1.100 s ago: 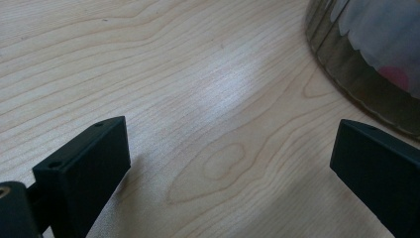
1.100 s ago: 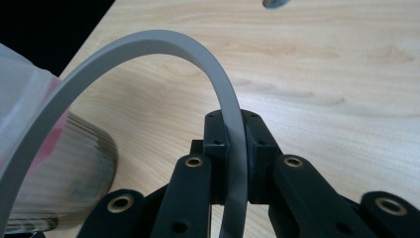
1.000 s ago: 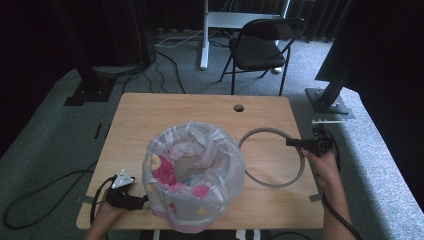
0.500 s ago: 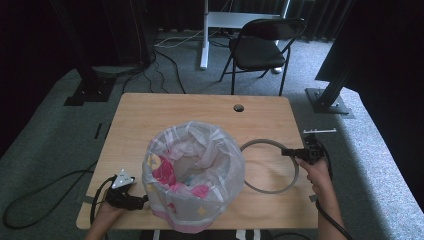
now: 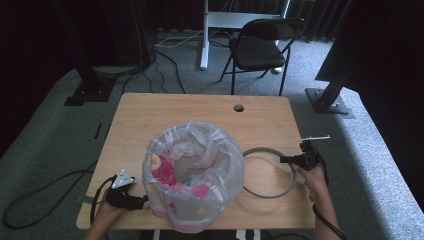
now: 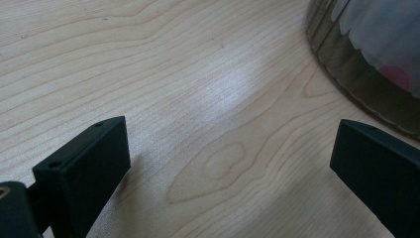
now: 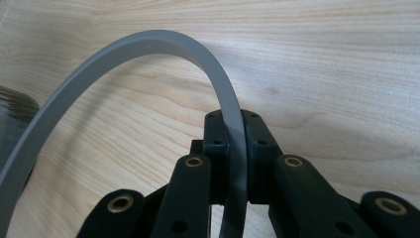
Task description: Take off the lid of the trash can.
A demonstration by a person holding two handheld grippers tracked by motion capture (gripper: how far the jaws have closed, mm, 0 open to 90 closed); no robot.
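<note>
Worktop (image 5: pixel 150 115): pale wood, carrying everything.
Bin (image 5: pixel 192 175): lined with a clear bag, near the front edge.
Grey ring (image 5: pixel 268 172): just right of the bin, low over the worktop.
Right hand-held gripper (image 5: pixel 287 159): clamped on the ring's right edge.
Left hand-held gripper (image 5: pixel 140 201): jaws wide apart, holding nothing, beside the bin.

ring (image 7: pixel 148 47): plain grey | right gripper (image 7: pixel 233 130): black, brass-coloured rivets | left gripper (image 6: pixel 233 163): black | bin (image 5: pixel 192 177): translucent whitish liner, pink and yellow patches showing through, pink base | table (image 5: pixel 150 115): light wood, wavy grain | chair (image 5: pixel 260 50): black | floor (image 5: pixel 45 130): grey-green carpet
</note>
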